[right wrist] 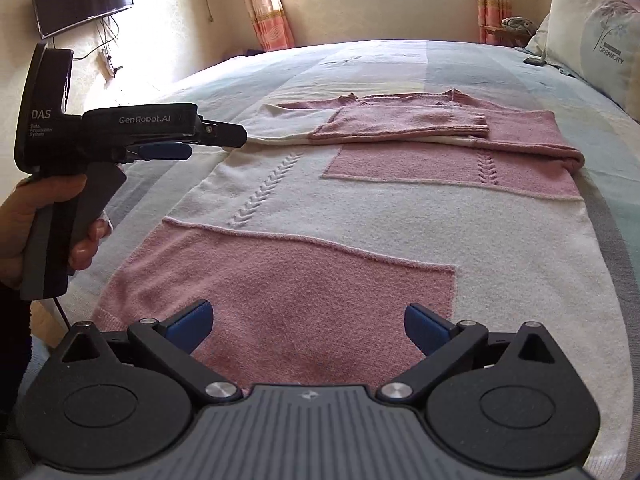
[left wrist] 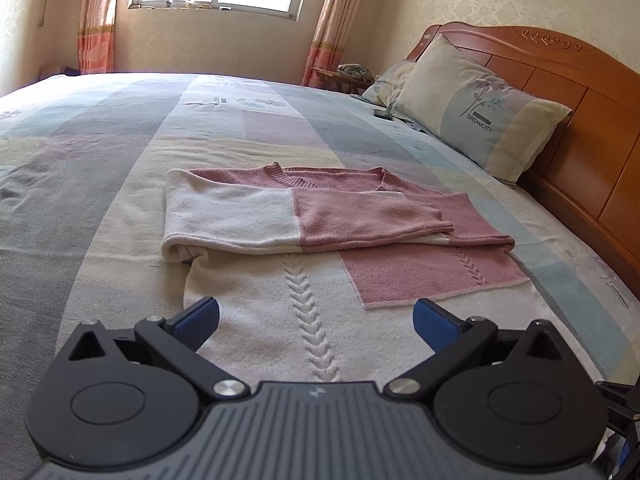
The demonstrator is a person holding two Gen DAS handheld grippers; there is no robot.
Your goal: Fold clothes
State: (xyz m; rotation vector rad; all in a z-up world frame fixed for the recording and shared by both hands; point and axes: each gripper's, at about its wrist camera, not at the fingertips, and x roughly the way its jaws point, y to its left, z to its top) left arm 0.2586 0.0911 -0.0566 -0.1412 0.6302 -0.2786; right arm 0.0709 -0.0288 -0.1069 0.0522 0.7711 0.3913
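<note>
Your pink-and-white sweater (right wrist: 360,208) lies flat mid-bed (left wrist: 100,152), sleeves folded across its chest. Above its hem, your right gripper (right wrist: 308,326) and left gripper (left wrist: 316,318) both gape empty. Beyond it, the pillow (left wrist: 476,108) reads "DREAMCITY"; the left handle reads "DAS", "GenRobot.AI".

Black left gripper (right wrist: 168,151) marked "GenRobot.AI" and "DAS", grey handle, blue pads (right wrist: 164,151), black cable below. Right gripper (right wrist: 308,324): ribbed grey body, black linkages, silver screws, blue pads (right wrist: 190,326). Dark sleeve (right wrist: 12,340).
</note>
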